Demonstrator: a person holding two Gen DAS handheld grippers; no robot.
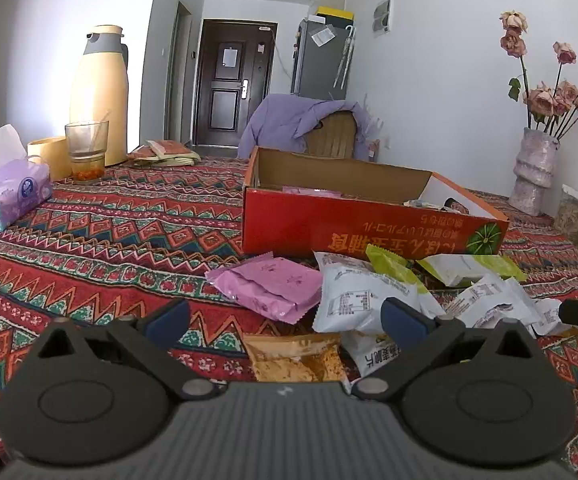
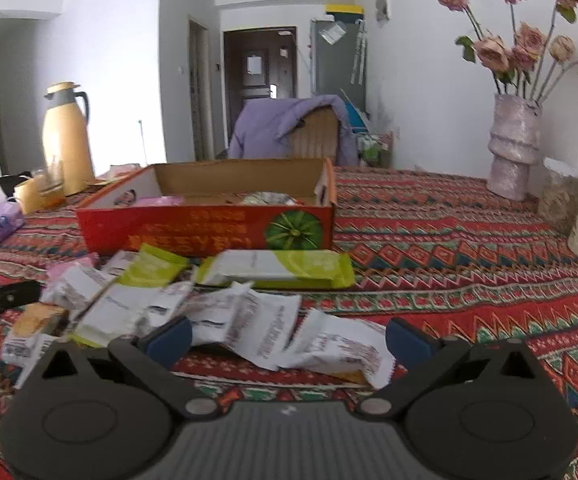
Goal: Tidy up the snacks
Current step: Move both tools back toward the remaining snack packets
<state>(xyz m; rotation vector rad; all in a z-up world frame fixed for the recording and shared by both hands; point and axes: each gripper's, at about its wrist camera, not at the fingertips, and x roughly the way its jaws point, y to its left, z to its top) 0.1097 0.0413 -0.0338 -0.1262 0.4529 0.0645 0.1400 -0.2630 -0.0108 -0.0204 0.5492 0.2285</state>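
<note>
Sorting: loose snack packets (image 2: 245,320) before the red box (image 2: 209,228).
Left gripper (image 1: 285,316): fingers wide, empty.
Right gripper (image 2: 289,338): fingers wide, empty.
Handling: likely light, crinkly, slippery; pinch a sealed edge.

Bright daylight, fisheye-warped, right view blurred

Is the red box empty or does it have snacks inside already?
Not empty. The red box is open-topped, and a pink packet shows inside it.

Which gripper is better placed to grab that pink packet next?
Probably the left gripper: open, with the pink packet lying just ahead. The right gripper, also open, faces white packets; pink sits far to its left.
</note>
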